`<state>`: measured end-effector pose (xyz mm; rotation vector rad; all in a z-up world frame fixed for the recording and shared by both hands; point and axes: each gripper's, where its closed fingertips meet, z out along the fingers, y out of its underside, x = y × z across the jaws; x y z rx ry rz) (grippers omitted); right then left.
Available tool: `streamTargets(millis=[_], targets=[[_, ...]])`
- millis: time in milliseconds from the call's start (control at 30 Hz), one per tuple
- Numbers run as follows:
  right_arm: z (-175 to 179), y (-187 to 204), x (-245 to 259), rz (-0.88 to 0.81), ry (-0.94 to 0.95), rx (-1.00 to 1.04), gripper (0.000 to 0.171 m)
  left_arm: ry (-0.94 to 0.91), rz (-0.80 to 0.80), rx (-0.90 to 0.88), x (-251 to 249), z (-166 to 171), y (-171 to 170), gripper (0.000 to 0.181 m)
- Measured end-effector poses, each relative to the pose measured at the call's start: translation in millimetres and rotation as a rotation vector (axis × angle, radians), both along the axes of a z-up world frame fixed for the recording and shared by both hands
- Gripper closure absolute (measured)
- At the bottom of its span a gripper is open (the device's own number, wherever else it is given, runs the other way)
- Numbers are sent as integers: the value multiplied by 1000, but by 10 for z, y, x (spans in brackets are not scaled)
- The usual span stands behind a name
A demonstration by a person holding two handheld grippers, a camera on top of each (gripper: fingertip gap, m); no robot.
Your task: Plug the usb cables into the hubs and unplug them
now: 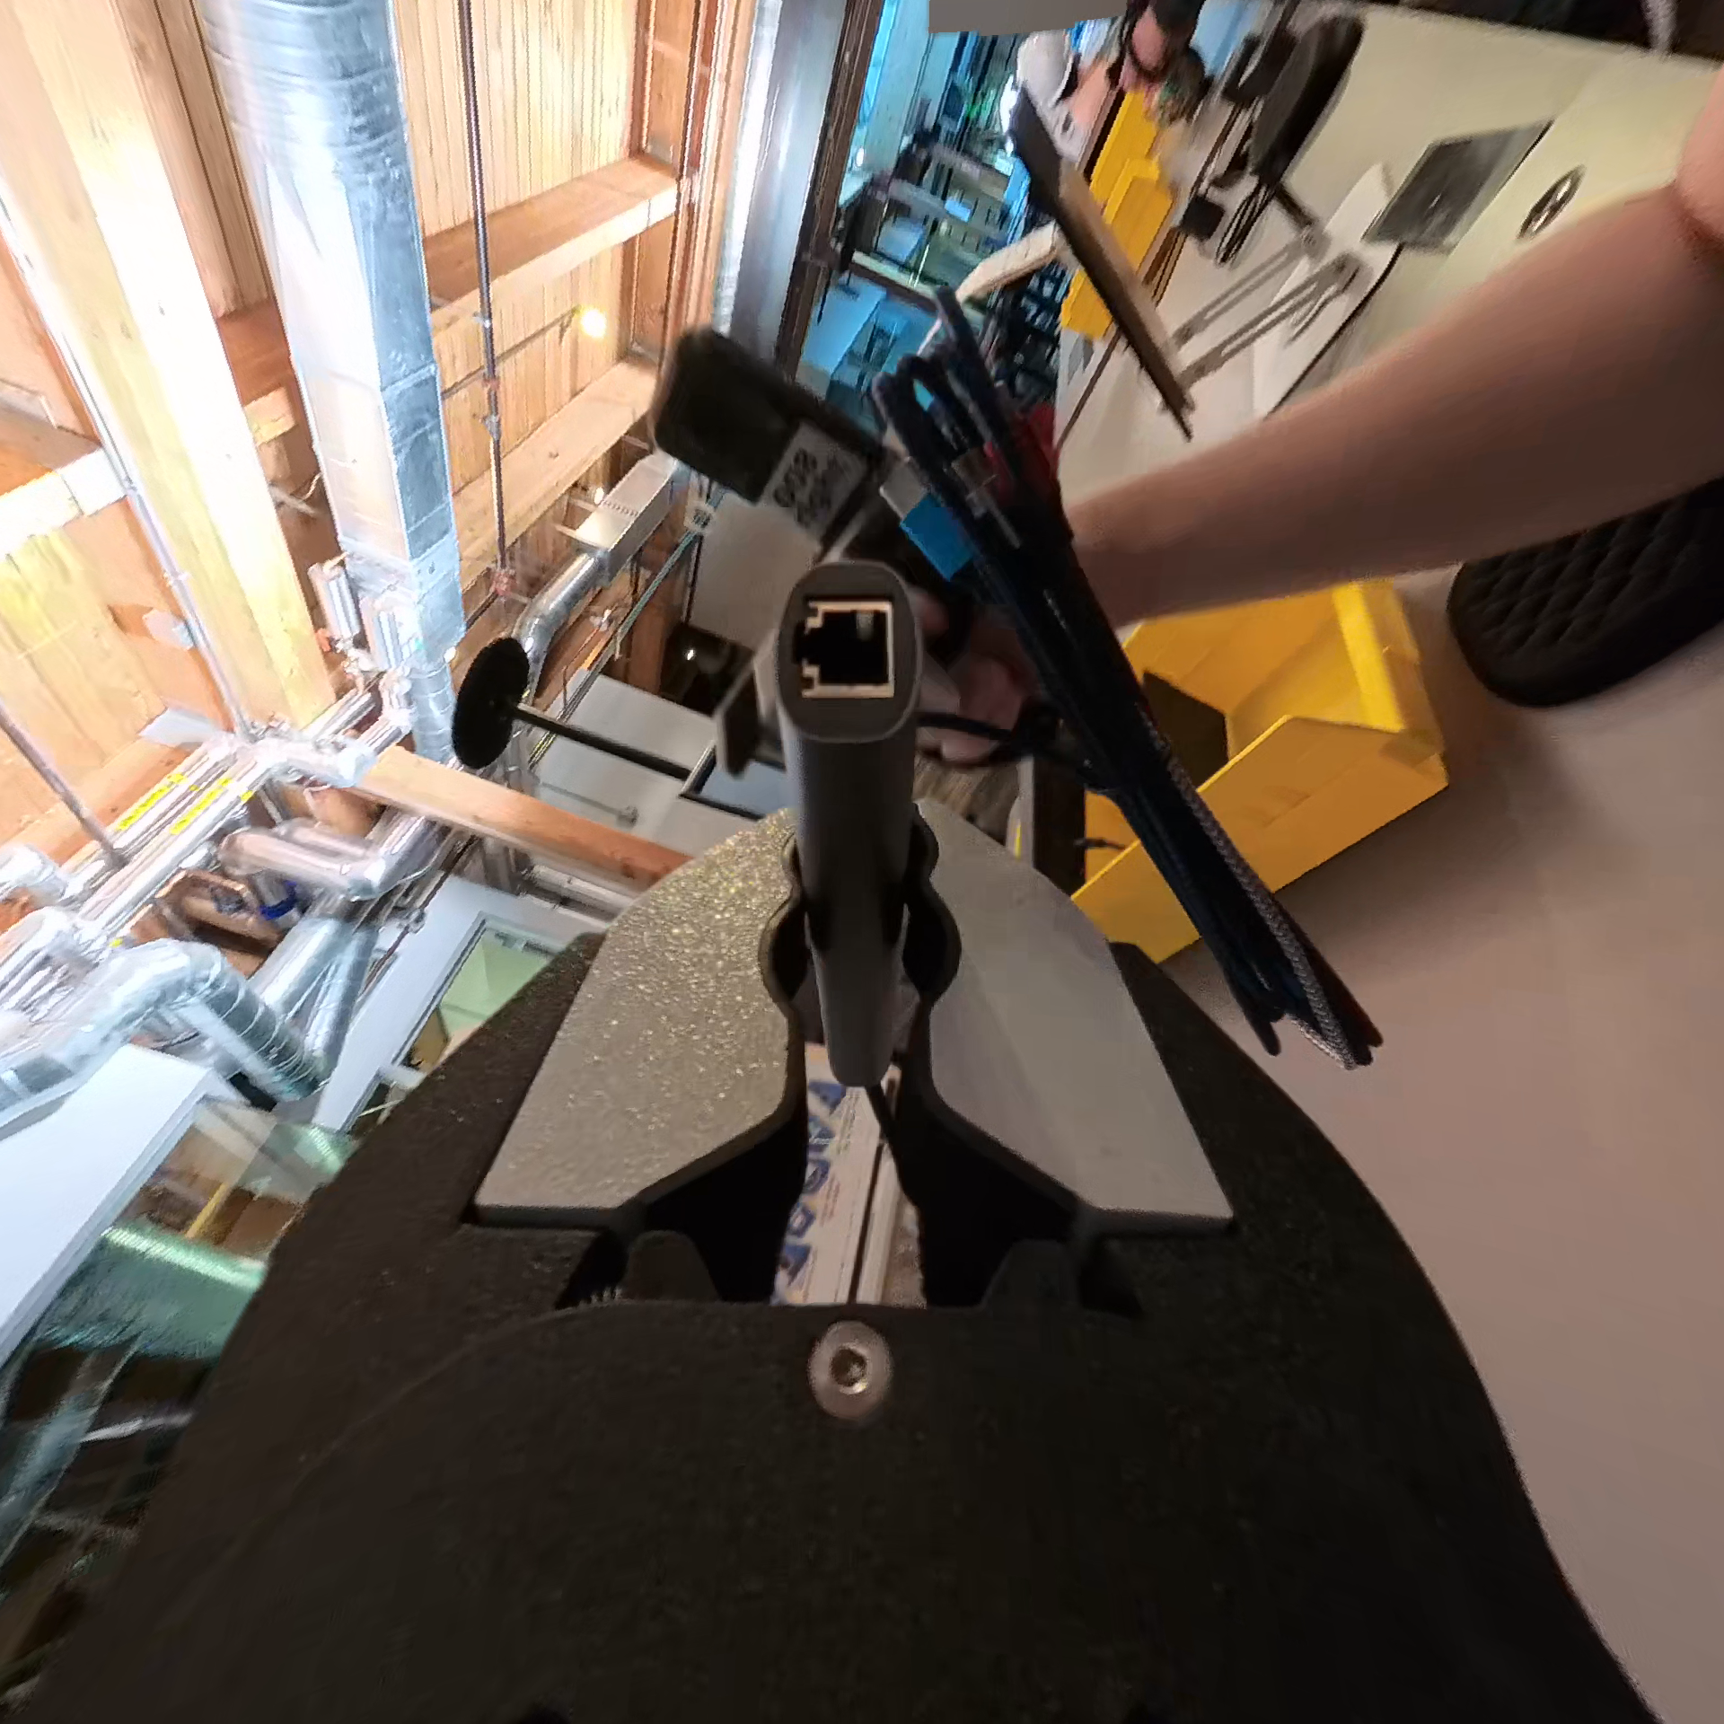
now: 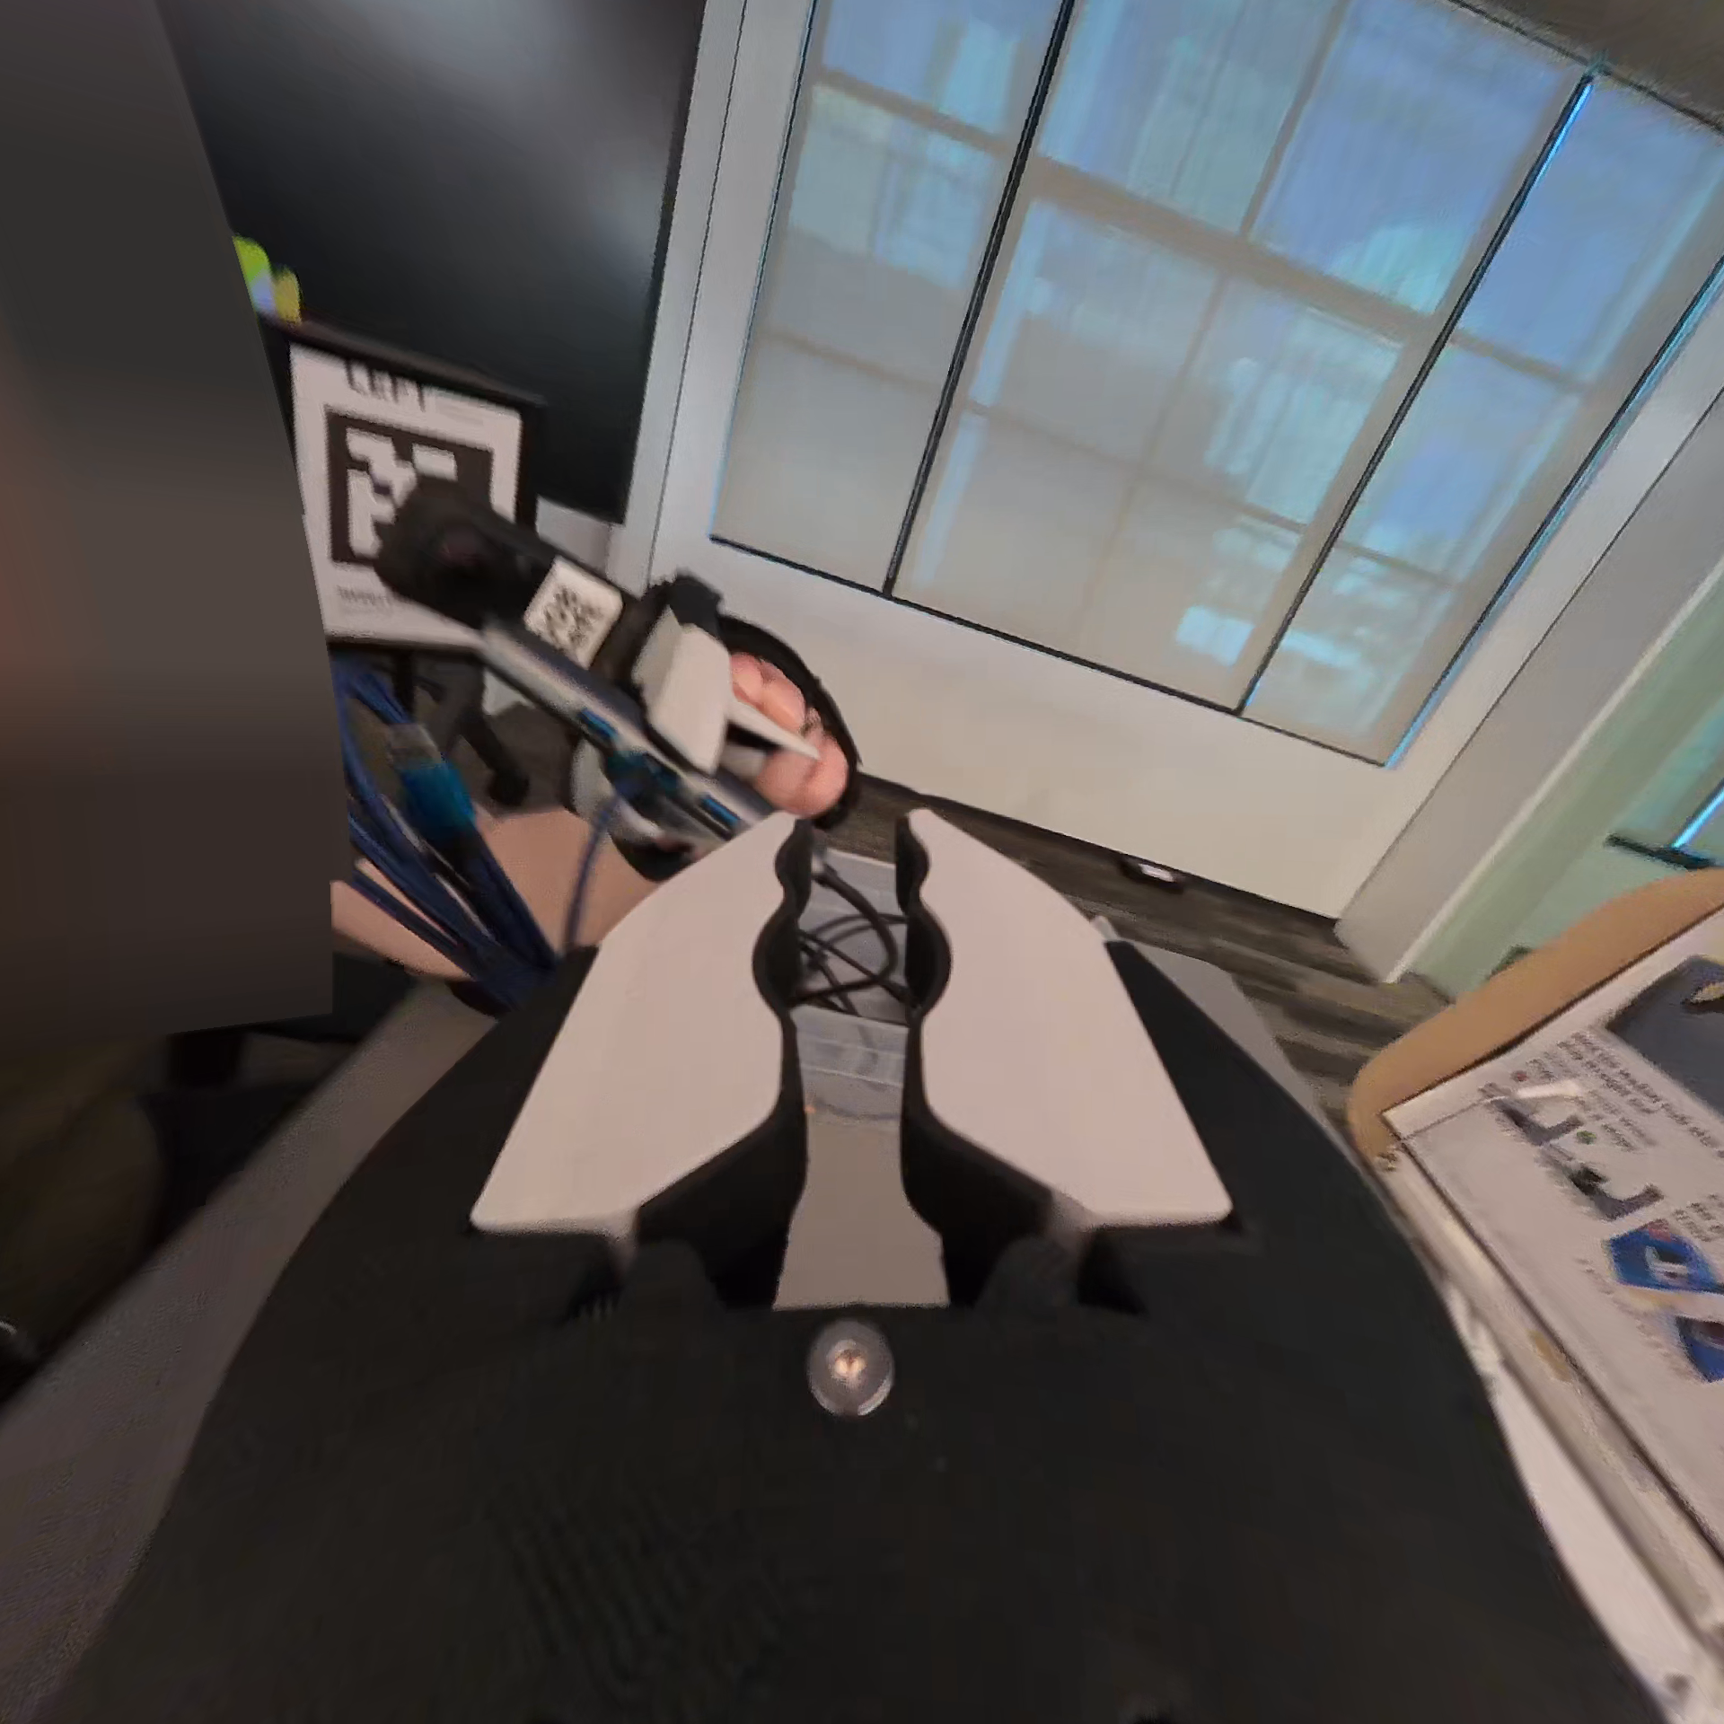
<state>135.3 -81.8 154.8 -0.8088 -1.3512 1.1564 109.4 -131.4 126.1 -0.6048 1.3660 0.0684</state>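
Note:
In the left wrist view my left gripper [image 1: 858,840] is shut on a dark grey hub [image 1: 844,746]. The hub points forward, with a square network port at its far end. A bundle of blue usb cables [image 1: 1166,793] hangs to its right, beside a person's forearm [image 1: 1399,448]. My right gripper [image 2: 851,830] is held slightly open with nothing between its fingers. In the right wrist view the hub [image 2: 597,718] shows at the left in the other gripper, with blue cables [image 2: 438,868] running down from its side. It is blurred.
A yellow bin [image 1: 1287,746] and a black quilted round object [image 1: 1605,597] stand on the pale table [image 1: 1539,1166]. In the right wrist view a grey box of black cables [image 2: 849,942] lies below my fingers. A printed sheet [image 2: 1586,1166] lies at the right. One gripper's finger ends stand about 7 cm off the other's. Left tips and right tips are each some 35 cm from the black quilted round object [image 1: 1605,597].

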Motion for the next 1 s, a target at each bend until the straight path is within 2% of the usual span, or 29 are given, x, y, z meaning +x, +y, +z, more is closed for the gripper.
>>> streamTargets(millis=[167, 400, 633, 900, 1000], targets=[[-363, -203, -262, 49, -45, 261, 151, 2, -133, -65, 86, -30, -188, 165], [-459, -405, -415, -14, -33, 494, 147, -9, -208, -111, 133, -43, -278, 165], [-478, -467, -489, -68, -19, 605, 153, -8, -221, -129, 146, -60, -282, 165], [-494, -491, -536, -66, -35, 591, 154, -24, -278, -186, 117, -48, -306, 165], [-456, -416, -535, -127, -56, 595, 154, -47, -274, -224, 81, -23, -251, 164]])
